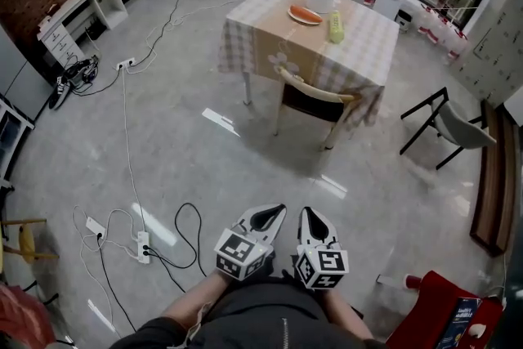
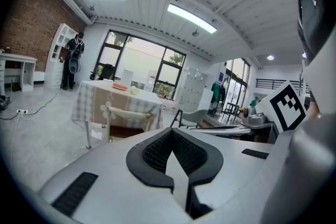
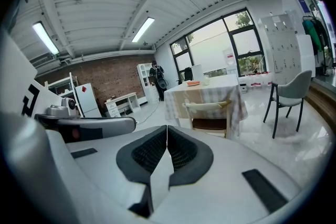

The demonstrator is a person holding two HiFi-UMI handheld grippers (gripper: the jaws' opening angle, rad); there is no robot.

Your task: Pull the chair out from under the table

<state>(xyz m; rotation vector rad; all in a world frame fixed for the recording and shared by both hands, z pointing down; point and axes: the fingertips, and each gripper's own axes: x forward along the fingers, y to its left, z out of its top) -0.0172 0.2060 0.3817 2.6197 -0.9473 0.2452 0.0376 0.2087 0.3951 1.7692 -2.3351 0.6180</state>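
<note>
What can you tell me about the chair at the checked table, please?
The chair has a pale, curved wooden top rail, pale slim legs and a dark seat. It stands upright on the grey floor, back toward the camera, seat pushed under the table. Whether the table's hanging checked cloth touches it is unclear.
</note>
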